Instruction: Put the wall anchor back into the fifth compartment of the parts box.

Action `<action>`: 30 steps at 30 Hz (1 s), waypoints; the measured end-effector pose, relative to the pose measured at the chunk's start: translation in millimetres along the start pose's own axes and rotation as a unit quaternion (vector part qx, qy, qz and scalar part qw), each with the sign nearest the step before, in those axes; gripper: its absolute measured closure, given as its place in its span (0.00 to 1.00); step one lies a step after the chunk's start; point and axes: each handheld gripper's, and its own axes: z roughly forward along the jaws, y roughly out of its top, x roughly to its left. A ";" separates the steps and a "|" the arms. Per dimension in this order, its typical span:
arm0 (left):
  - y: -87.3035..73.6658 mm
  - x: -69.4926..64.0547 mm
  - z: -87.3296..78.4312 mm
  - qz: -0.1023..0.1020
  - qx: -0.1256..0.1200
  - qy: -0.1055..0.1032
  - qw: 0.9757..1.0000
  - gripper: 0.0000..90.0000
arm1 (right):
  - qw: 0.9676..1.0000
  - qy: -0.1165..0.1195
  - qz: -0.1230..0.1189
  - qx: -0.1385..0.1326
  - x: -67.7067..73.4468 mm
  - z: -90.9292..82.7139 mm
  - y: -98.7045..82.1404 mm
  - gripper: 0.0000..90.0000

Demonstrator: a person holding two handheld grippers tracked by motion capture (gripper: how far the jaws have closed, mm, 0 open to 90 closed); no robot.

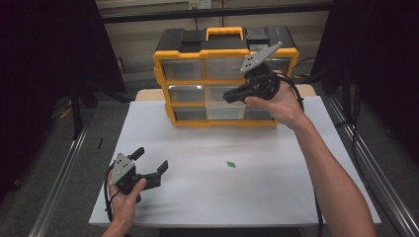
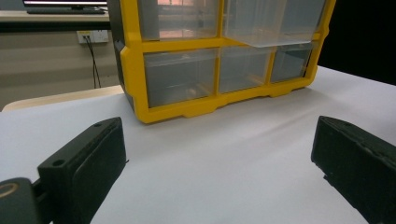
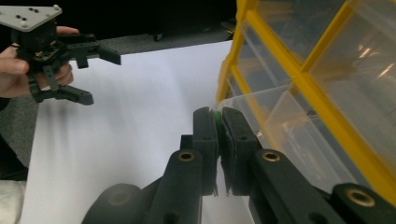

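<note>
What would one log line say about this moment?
right tongs: shut on green piece, above open drawer | left tongs: open, empty | cabinet: upright | second green piece: on table

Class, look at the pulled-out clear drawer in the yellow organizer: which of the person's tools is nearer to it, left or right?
Right. The right tool hovers at the open drawer, jaws shut on something small and green. The left tool stays low near the table's front edge, far from the drawer.
</note>
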 end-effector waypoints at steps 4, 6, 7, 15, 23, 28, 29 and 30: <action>0.0 0.1 -0.2 -0.001 0.000 0.000 1.000 0.04 | 1.000 -0.008 -0.001 0.014 -8.5 0.8 10.0 0.94; 0.0 -0.1 -0.5 -0.001 0.001 0.003 1.000 0.04 | 1.000 -0.010 0.001 0.016 -10.5 0.6 11.9 0.94; -0.1 0.3 -0.4 -0.002 0.000 0.000 1.000 0.04 | 1.000 -0.012 0.003 0.019 -13.3 0.5 14.2 0.94; -0.1 0.7 -0.5 0.000 0.002 0.003 1.000 0.04 | 0.997 -0.032 0.018 0.068 -33.1 2.2 28.4 0.94; 0.0 0.0 -0.8 0.001 0.001 0.001 1.000 0.04 | 0.992 -0.039 0.026 0.114 -45.0 16.0 35.0 0.94; -0.1 1.0 -1.1 0.001 0.002 -0.002 1.000 0.04 | 0.989 -0.041 0.034 0.142 -49.3 24.4 39.9 0.94; 0.0 0.8 -1.2 0.001 0.000 -0.002 1.000 0.04 | 0.988 -0.040 0.033 0.148 -50.2 26.4 40.8 0.94; 0.2 1.0 -1.5 0.004 -0.001 0.000 1.000 0.04 | 0.987 -0.044 0.038 0.148 -50.0 27.5 41.3 0.94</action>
